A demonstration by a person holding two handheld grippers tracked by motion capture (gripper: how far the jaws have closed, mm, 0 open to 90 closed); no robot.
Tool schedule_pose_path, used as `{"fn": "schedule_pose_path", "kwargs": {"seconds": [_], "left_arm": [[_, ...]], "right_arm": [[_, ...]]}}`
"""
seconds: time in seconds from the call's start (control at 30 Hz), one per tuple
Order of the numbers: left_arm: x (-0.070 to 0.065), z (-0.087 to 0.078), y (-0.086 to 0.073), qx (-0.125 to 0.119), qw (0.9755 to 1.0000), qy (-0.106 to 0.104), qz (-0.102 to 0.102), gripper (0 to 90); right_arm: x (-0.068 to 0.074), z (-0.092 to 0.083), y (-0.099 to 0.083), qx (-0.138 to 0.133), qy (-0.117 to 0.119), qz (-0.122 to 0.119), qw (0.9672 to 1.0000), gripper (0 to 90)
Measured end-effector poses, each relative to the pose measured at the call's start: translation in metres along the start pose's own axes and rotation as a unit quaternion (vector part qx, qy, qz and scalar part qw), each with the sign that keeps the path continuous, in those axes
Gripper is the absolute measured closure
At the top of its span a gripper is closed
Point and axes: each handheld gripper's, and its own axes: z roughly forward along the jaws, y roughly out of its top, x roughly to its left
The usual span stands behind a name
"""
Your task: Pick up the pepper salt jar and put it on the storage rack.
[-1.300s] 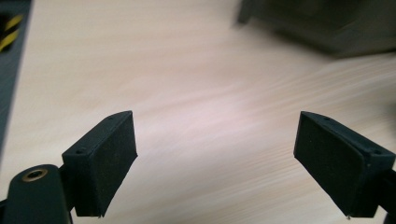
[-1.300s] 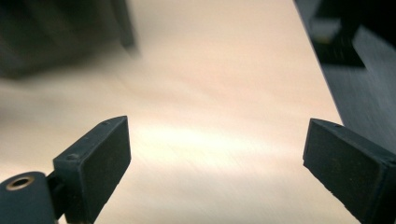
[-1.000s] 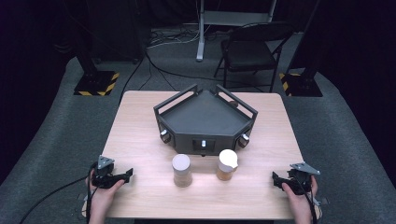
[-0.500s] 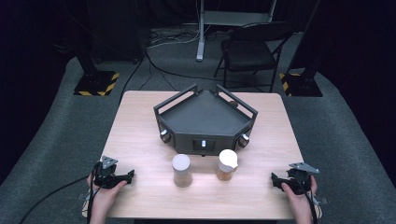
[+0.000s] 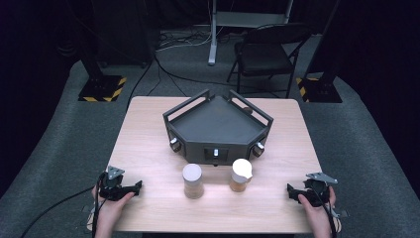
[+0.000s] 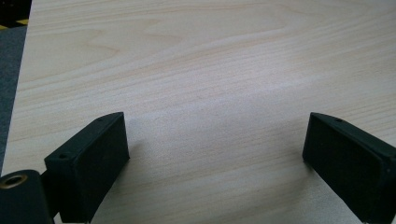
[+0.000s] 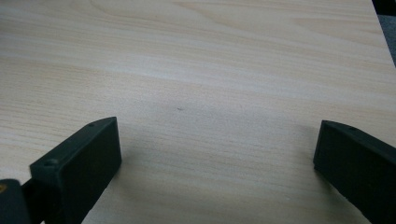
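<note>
Two small jars stand near the table's front middle. The left jar point(image 5: 192, 181) has a flat grey lid, and the right jar point(image 5: 240, 175) holds brown contents under a white lid that sits askew. Behind them is a dark angular tray point(image 5: 218, 126) with raised rails. My left gripper point(image 5: 134, 187) rests at the front left, pointing toward the jars. Its jaws have just been opening and stand wide over bare wood point(image 6: 215, 158). My right gripper point(image 5: 291, 190) rests at the front right. Its jaws have also just been opening, with nothing between them point(image 7: 215, 163).
The light wooden table point(image 5: 148, 148) has bare wood on both sides of the tray. A black folding chair point(image 5: 265, 54) and a stand pole point(image 5: 213, 34) are behind it on grey carpet. Two black bases with yellow stripes point(image 5: 101, 89) flank the far side.
Both hands have kept their places at the front corners. The jars and the tray have not moved.
</note>
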Motion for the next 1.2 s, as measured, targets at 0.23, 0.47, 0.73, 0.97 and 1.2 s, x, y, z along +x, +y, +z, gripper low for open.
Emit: {"fn": "schedule_pose_path", "kwargs": {"seconds": [0.23,0.47,0.73,0.97,1.2], "left_arm": [[0.002,-0.001,-0.001,-0.003,1.0,-0.007,-0.004,7.1],[0.009,-0.006,-0.001,-0.017,0.9991,-0.036,-0.014,9.6],[0.007,-0.015,0.002,-0.038,0.9977,-0.056,-0.005,10.0],[0.0,-0.021,0.004,-0.049,0.9967,-0.064,0.01,10.5],[-0.006,-0.026,0.007,-0.06,0.9954,-0.072,0.022,10.8]], "right_arm": [[0.0,0.0,0.0,0.0,0.0,-0.001,1.0,0.0],[0.0,0.001,0.0,0.0,0.001,-0.002,1.0,0.0],[0.0,0.001,0.001,0.0,0.002,-0.003,1.0,0.0],[0.0,0.001,0.001,0.0,0.002,-0.003,1.0,0.0],[0.0,0.001,0.001,0.0,0.002,-0.003,1.0,0.0]]}}
